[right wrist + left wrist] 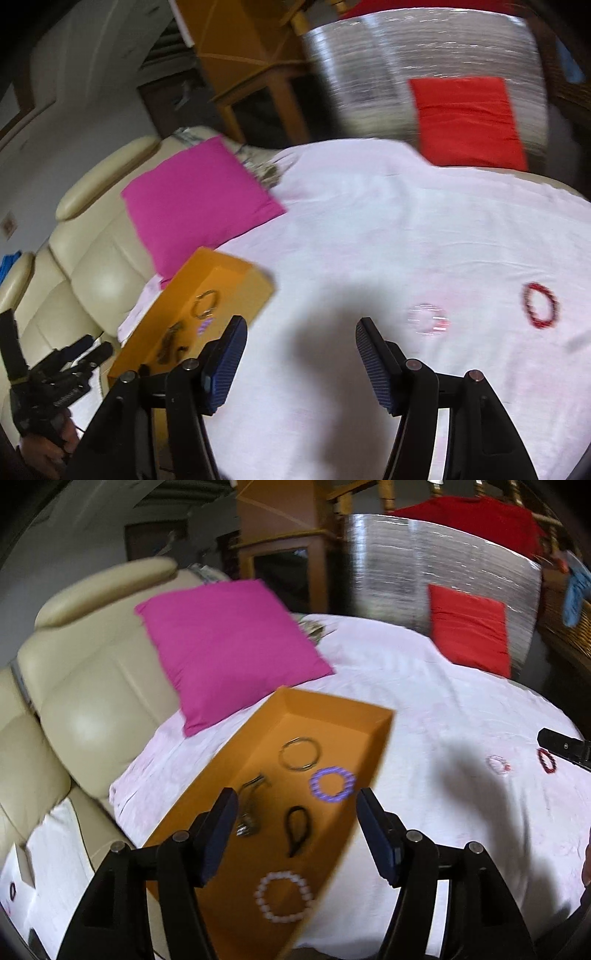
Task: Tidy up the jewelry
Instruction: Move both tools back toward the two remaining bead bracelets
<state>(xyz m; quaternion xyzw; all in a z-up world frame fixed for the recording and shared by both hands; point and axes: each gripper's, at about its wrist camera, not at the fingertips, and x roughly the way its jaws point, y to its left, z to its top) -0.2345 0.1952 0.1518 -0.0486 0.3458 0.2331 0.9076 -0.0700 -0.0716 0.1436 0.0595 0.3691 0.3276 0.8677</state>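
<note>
Orange cardboard tray (328, 709) lies on the white sheet (424, 686) of a bed, beside a magenta cushion (225, 650). Inside it rest a metal bangle (300, 754), a purple beaded bracelet (332, 785), a black loop (297, 829), a white pearl bracelet (283, 897) and a small metallic piece (too blurred to name). The left hand-held gripper (297, 834) hangs over the tray, released, nothing between its pads. The right hand-held gripper (301, 363) hovers over bare sheet, jaws likewise spread and empty. Beyond it, well apart from the tray, lie a pale pink bracelet (428, 319) and a dark red bracelet (540, 305).
</note>
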